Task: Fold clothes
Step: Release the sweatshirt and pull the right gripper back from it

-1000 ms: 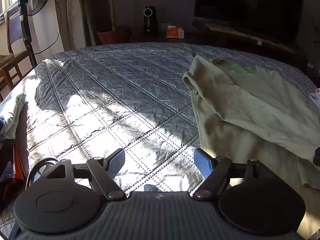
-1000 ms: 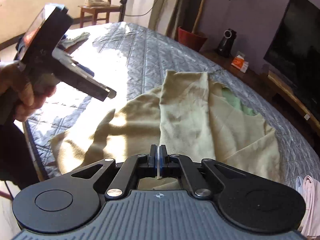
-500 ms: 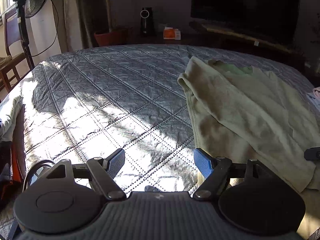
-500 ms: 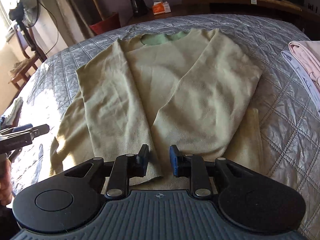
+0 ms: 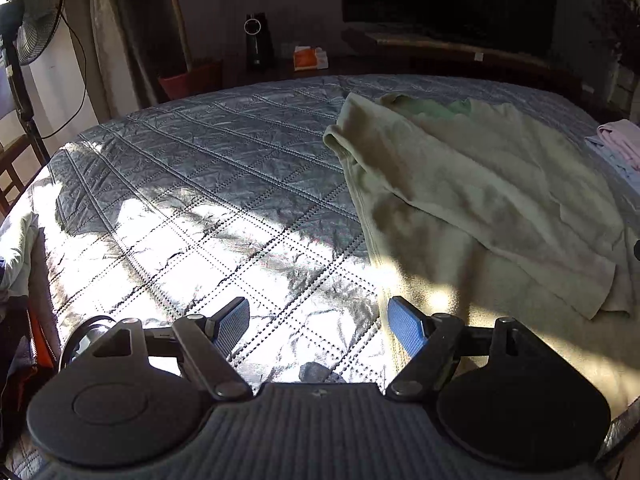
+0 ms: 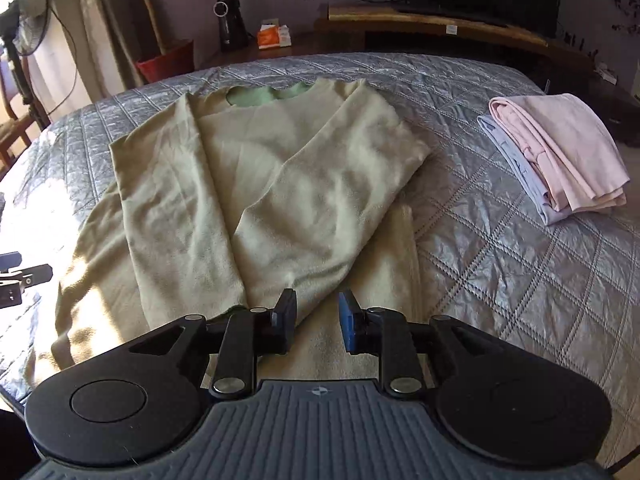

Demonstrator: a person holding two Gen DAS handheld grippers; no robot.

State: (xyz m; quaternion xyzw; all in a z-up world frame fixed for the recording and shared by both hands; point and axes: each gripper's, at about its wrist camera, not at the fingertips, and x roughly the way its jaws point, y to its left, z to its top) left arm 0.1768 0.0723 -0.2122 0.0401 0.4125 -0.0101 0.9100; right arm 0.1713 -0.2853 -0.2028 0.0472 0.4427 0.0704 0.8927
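right gripper (image 6: 317, 312): jaws have just been opening, now partly apart with nothing pinched; a second ago they were clamped on the cloth edge, so I'm reading this as a let-go.
garment (image 6: 256, 184): pale yellow-green top with a green neckline, lying on the quilted bedspread (image 6: 500, 240); both sides now folded in toward the middle, right flap laid diagonally across, its tip just in front of my right jaws at 12 o'clock.
left gripper (image 5: 318, 326): jaws wide apart, empty, hovering over bare quilt; the top's left edge (image 5: 460, 200) is sitting at about 2 o'clock from it.
view change: right camera has swung round from side-on to square over the hem.
task meaning: I'm judging the side folds done; next I'm probably needing both grippers on the hem to fold it up toward the neckline.
folded pile (image 6: 560, 160): pink and lilac pieces stacked at 2 o'clock, well apart from the top.
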